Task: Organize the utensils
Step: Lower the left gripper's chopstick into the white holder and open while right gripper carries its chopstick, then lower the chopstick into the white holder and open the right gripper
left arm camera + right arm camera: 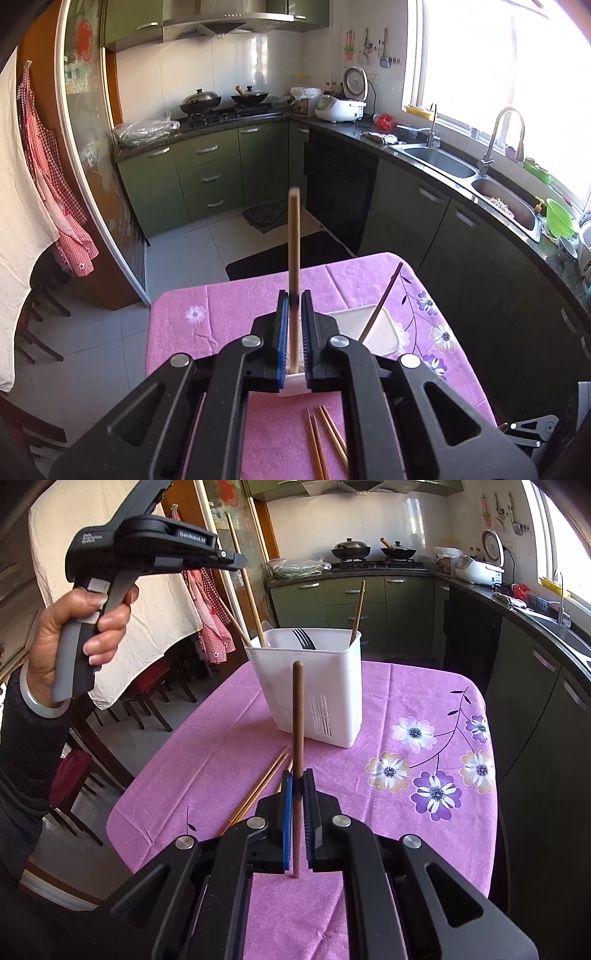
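Observation:
In the left wrist view my left gripper (pixel 294 300) is shut on a pale wooden chopstick (pixel 294 240) that points up and ahead. Below and to its right is the white utensil holder (pixel 384 332), a dark chopstick (pixel 386 295) leaning out of it. Loose chopsticks (pixel 325 443) lie on the pink cloth under the gripper. My right gripper (pixel 297 775) is shut on a dark brown chopstick (pixel 297 716), upright, short of the holder (pixel 314 690). The holder contains forks (pixel 304 640) and chopsticks (pixel 357 609). The left gripper (pixel 241 559) hovers up left, its chopstick (pixel 253 605) slanting down to the holder's left end.
The pink floral tablecloth (pixel 406 701) covers a small table whose edges fall away on all sides. More loose chopsticks (pixel 258 786) lie left of my right gripper. A person's hand (pixel 92 627) grips the left tool. Dark chairs (pixel 147 698) stand left, kitchen counter and sink (pixel 443 162) right.

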